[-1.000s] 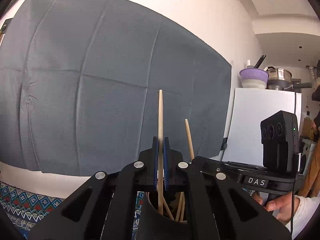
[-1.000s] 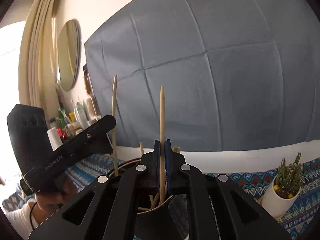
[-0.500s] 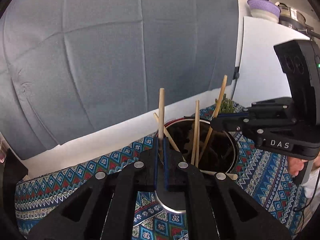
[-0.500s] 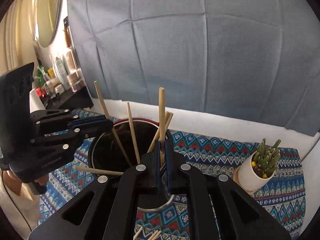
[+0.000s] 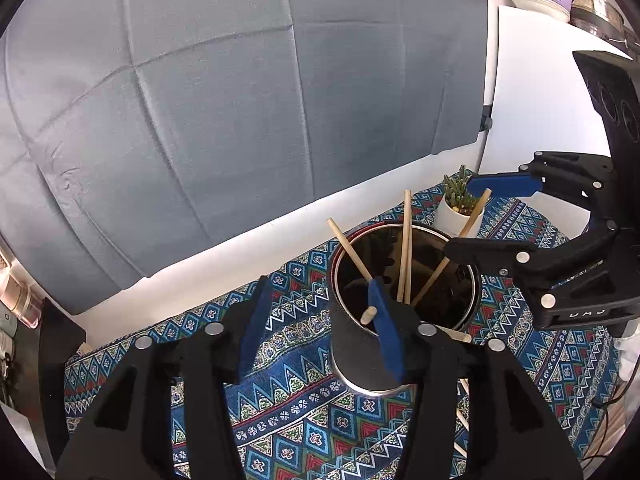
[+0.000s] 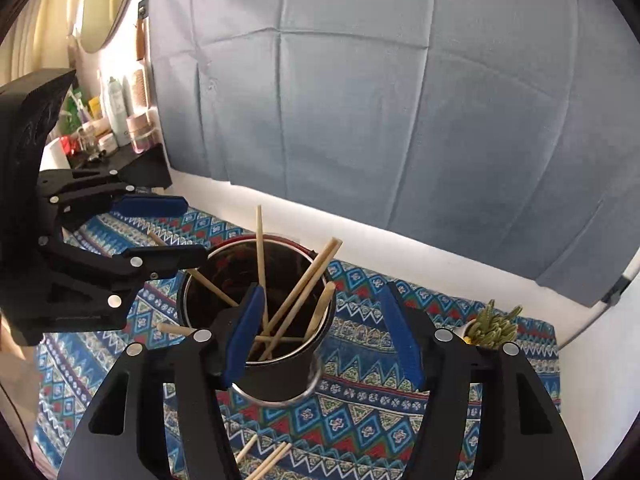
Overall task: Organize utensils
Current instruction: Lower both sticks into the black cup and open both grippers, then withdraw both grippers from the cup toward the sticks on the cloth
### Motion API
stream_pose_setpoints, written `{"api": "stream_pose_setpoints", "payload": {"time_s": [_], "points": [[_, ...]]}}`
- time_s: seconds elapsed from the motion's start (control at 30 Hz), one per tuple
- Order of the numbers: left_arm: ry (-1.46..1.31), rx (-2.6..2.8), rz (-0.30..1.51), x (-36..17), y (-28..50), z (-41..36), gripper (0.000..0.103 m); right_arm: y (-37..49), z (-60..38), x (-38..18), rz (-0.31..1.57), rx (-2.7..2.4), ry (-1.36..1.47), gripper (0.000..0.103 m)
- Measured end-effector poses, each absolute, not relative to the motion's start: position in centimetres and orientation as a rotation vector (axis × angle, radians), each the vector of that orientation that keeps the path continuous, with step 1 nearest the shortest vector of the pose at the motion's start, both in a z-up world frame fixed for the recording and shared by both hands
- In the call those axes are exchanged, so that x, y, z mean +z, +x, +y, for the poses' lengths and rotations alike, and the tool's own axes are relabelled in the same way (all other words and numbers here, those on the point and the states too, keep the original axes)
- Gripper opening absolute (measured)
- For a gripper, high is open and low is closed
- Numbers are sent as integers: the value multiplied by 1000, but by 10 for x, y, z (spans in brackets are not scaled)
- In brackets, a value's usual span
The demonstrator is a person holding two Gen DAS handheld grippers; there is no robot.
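A black metal cup [image 5: 360,352] stands on the patterned cloth [image 5: 304,424] and holds several wooden chopsticks [image 5: 405,248]. In the right wrist view the cup [image 6: 276,376] also holds several chopsticks [image 6: 260,256]. My left gripper [image 5: 320,328] is open and empty just above the cup's near left side; it also shows in the right wrist view [image 6: 156,232]. My right gripper [image 6: 320,332] is open and empty over the cup's right side; it also shows in the left wrist view [image 5: 480,220]. Loose chopsticks [image 6: 264,460] lie on the cloth in front of the cup.
A small cactus in a white pot [image 6: 490,326] stands right of the cup, also in the left wrist view [image 5: 460,204]. A black shelf with bottles [image 6: 120,128] is at the far left. A grey cloth [image 5: 200,100] hangs on the wall behind.
Both grippers were shut on a chopstick each above the cup. Both have opened, and the chopsticks have dropped into the cup. Both views now tilt down toward the table.
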State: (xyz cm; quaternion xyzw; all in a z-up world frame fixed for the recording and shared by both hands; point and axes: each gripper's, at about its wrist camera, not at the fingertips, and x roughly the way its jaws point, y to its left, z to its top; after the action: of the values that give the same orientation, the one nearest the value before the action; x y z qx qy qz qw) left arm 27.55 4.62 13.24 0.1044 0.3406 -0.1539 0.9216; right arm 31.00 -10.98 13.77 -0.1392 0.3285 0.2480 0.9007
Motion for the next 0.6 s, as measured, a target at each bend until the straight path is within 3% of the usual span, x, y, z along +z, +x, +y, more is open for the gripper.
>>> {"api": "stream_pose_setpoints", "payload": {"time_s": [0.1,0.2,0.43,0.6], "points": [[206,-288,681,138,269,54,82,303,-114,147,628,474,-302,86],[178,-273,644,144,257,63,97,295,-123,153,595,481,-294,88],[123,-188,577,134,217,71,97,266,-155,151,592,535,-156,95],[114,-173,679,103,200,64,97,246,-171,130,677,530,-111,95]]}}
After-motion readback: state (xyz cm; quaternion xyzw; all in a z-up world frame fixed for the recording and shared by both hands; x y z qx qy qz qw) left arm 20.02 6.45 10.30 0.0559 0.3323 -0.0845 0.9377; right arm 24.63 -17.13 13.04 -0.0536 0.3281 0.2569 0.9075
